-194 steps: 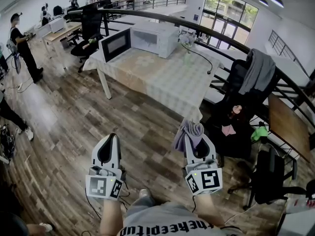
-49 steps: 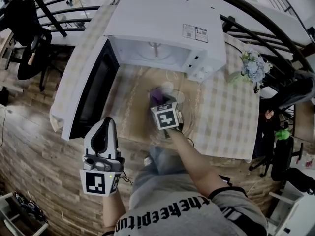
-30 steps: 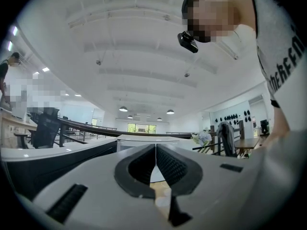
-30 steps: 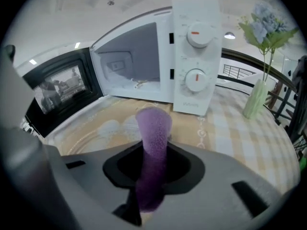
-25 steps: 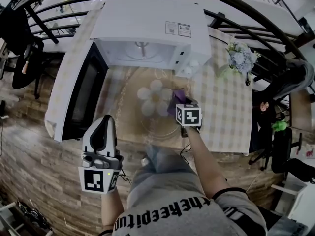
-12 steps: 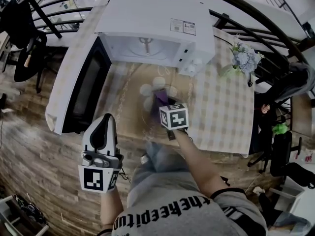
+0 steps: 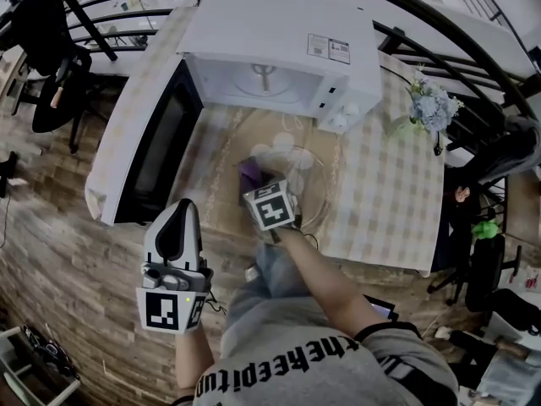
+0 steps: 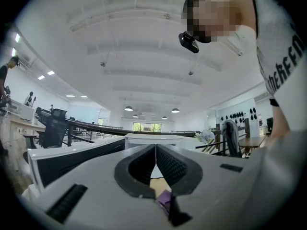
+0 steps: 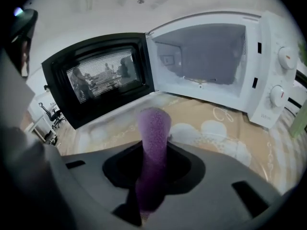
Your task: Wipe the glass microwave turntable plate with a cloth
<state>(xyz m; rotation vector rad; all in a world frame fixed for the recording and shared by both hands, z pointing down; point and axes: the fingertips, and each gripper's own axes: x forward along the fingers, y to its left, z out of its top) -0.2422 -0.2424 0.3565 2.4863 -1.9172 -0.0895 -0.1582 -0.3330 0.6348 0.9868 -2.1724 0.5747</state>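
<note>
Purple cloth (image 7: 248, 172) pinched in right gripper (image 7: 256, 186), arm (image 7: 319, 271) extended over glass plate (image 7: 311, 186); left gripper (image 7: 183, 209) closed.

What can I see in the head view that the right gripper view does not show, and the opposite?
Head view only: the white left gripper over the wooden floor, and a pale flower bunch. Right gripper view only: the right gripper with jaws shut on a purple fuzzy cloth, and reflections in the dark door window. Both: the white microwave with its door open, that cloth, the beige patterned tablecloth.
</note>
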